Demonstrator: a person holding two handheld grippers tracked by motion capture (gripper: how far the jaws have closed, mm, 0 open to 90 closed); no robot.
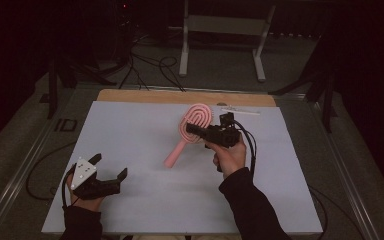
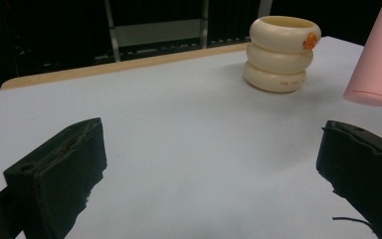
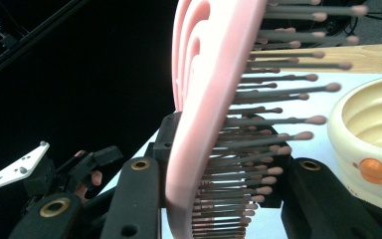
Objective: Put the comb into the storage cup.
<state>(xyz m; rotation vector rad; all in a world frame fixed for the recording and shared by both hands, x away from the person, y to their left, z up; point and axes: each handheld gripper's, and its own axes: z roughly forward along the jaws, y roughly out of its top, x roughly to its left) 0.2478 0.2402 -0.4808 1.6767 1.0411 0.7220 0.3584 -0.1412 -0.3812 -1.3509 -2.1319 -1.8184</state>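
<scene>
At the table's (image 1: 130, 120) 1 o'clock, the right tool (image 1: 196, 131) grips the pink hairbrush (image 1: 192, 127), apparently mid-transport. The left tool (image 1: 111, 172) rests open. Next likely calls for controlled placement.

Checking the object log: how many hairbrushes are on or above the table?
1. The pink hairbrush is held by the right gripper above the table's far middle, near the cream ribbed container.

A dim lab: white-covered table (image 1: 130, 130), floor cables (image 1: 150, 70), metal stand (image 1: 225, 30).
</scene>
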